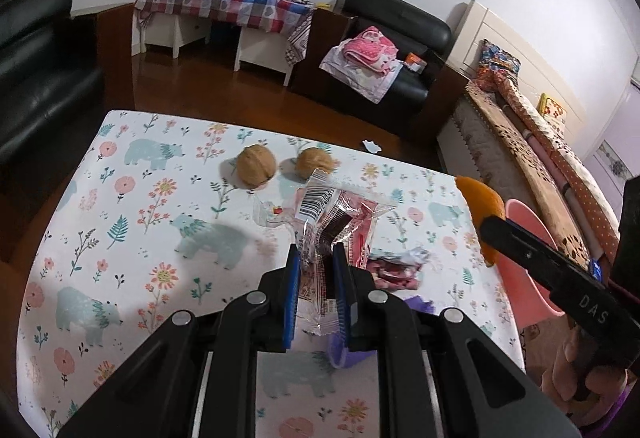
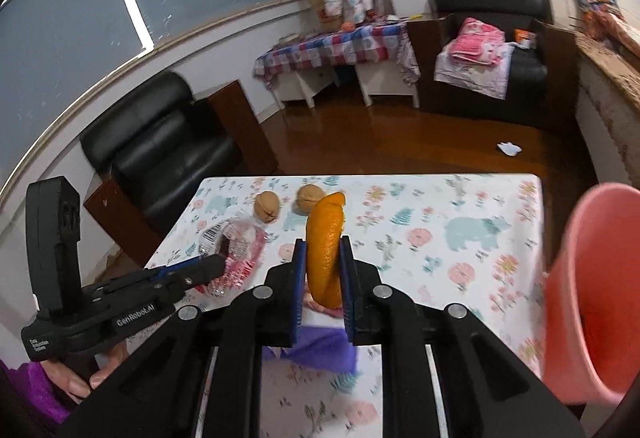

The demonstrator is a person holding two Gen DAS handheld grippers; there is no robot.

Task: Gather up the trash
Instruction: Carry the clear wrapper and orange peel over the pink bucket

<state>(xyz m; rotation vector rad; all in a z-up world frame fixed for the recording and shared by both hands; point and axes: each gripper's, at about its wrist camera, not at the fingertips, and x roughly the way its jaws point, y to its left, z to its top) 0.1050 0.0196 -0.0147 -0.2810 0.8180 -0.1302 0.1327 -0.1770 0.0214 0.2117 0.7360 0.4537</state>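
1. Two pieces of trash are in hand at once: a clear snack wrapper [image 1: 320, 230] with a barcode and red print, crinkled and limp, and a curved strip of orange peel [image 2: 326, 250], bright and pebbled.
2. The left gripper [image 1: 316, 258] is nearly closed, its blue pads pinching the wrapper's lower end just above the table [image 1: 120, 238].
3. The right gripper [image 2: 324, 254] is likewise clamped on the peel, which stands upright between the pads.
4. Neither piece is binned yet; the pink bin [image 2: 592, 278] waits at the table's right edge, close to the peel.
5. More red-printed wrapping [image 1: 394, 272] lies on the floral cloth, apparently still to collect.
6. Two walnuts [image 1: 256, 168] sit farther back, untouched.
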